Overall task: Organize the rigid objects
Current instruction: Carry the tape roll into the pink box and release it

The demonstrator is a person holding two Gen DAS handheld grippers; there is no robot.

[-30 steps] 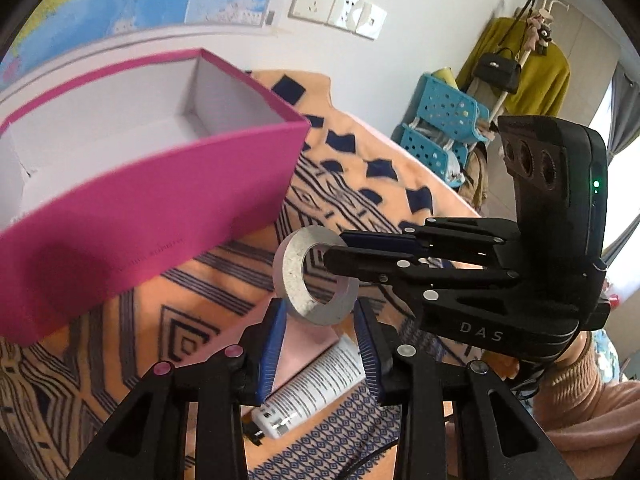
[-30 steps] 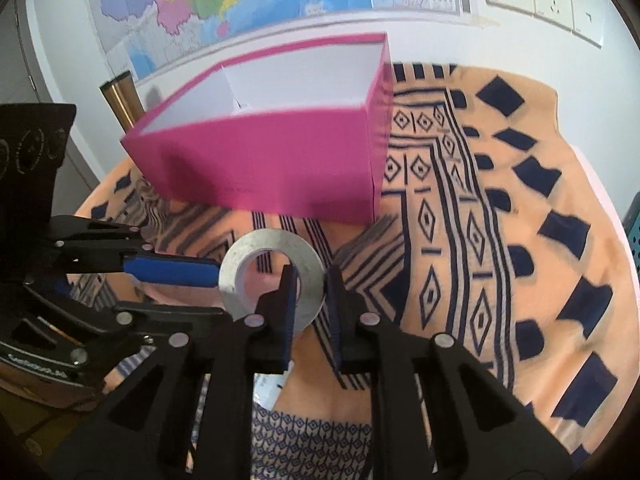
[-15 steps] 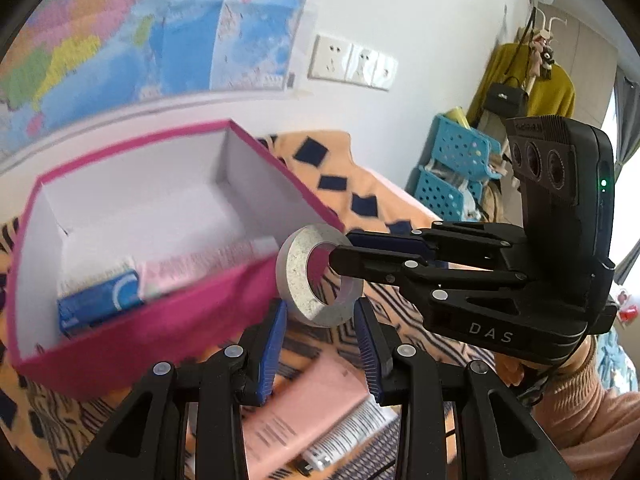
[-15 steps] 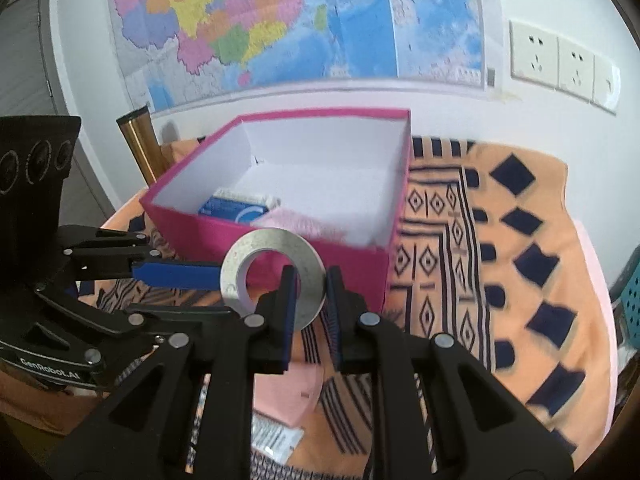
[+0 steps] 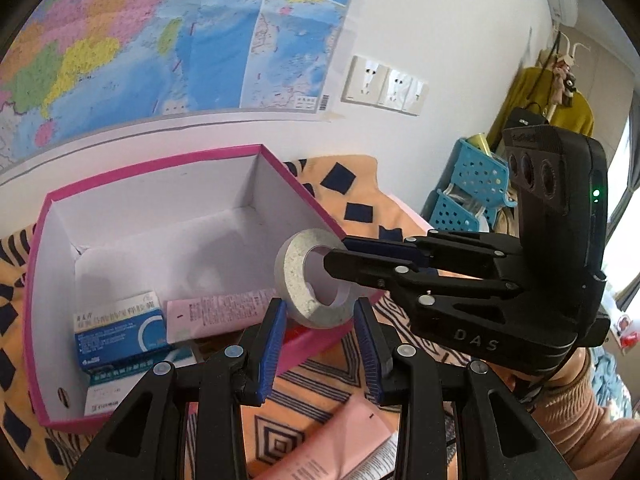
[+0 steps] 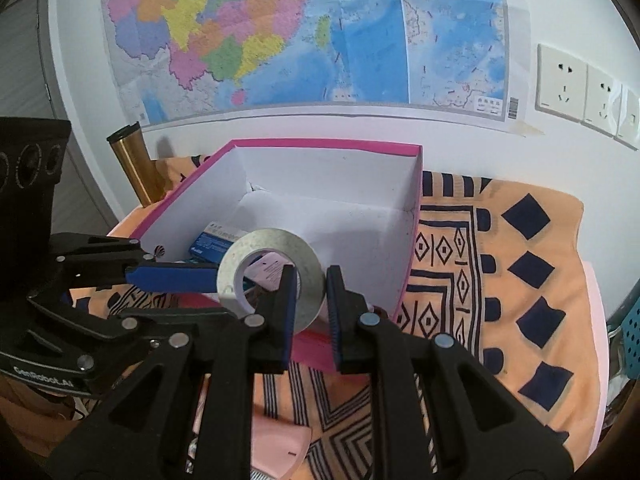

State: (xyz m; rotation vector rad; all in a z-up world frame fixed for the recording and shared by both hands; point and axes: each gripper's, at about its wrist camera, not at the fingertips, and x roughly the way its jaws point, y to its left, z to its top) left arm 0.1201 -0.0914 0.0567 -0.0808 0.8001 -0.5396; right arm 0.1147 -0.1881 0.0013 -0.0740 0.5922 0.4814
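Grey tape roll (image 5: 316, 280): held in the air over the near wall of the box, hole facing the left camera, both grippers on it.
Left gripper (image 5: 320, 320): blue pads closed on the roll's outer sides, roll wedged between them.
Right gripper (image 6: 312, 304): fingers pinched tight on the roll's band, one pad through the hole, one outside; in the left view it reaches in from the right.
Pink tube (image 5: 336, 448): lying on the cloth below the left gripper, outside the box.
Cloth (image 6: 520, 280): orange with dark diamonds and stripes, spread under everything.
Box (image 5: 312, 204): pink outside, white inside, open top, resting on the cloth.
Box contents: blue-and-white carton (image 5: 120, 332) near the front left corner, a second pink tube (image 5: 216, 312) beside it along the near wall.
Flask (image 6: 136, 168): gold, upright, behind the box's left corner.
Wall: map (image 6: 304, 32) above the box, sockets (image 6: 580, 88) to its right.
Far right, left view: blue baskets (image 5: 472, 192), yellow garment (image 5: 568, 116) hanging.
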